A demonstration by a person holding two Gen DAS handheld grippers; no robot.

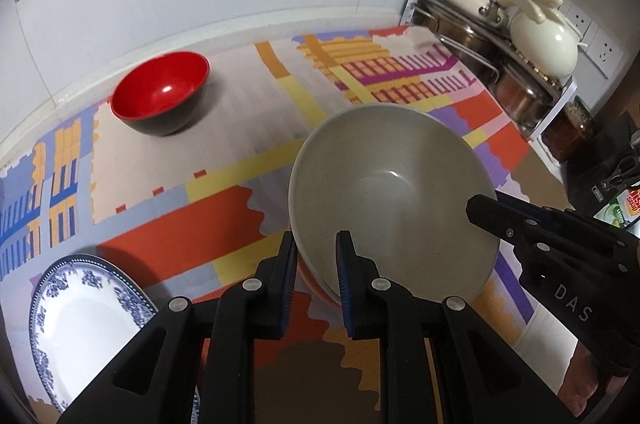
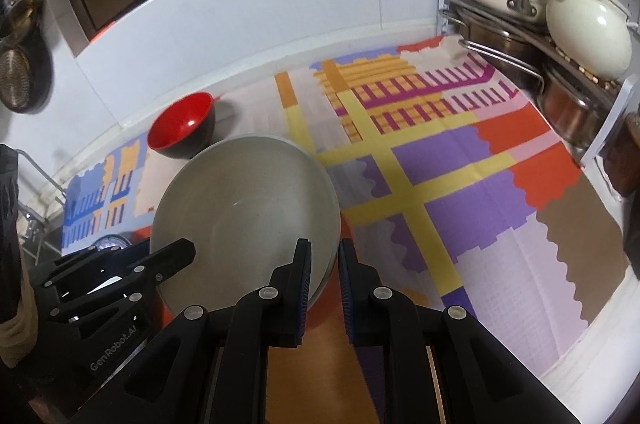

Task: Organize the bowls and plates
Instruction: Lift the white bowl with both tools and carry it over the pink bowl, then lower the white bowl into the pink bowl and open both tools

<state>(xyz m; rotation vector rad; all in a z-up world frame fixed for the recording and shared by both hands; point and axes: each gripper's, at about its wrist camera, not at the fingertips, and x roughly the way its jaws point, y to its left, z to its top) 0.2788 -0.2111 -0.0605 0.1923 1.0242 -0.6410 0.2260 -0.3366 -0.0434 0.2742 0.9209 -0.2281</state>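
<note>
two fisheye views, each looking forward and steeply down along its own tool. the left tool (image 1: 316, 276) view is sitting close over the grey bowl (image 1: 392, 200), facing the wall. the right tool (image 2: 324, 280) view is looking from the bowl's other side. both are sharing the bowl, the red bowl (image 1: 162, 92), the patterned counter (image 1: 224, 128) and the pot rack (image 1: 504, 36).

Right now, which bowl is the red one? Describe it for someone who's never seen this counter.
On the patterned mat, look toward the white wall. The red bowl stands there alone, glossy red inside and black outside, unlike the larger grey bowl clamped between both grippers.
</note>
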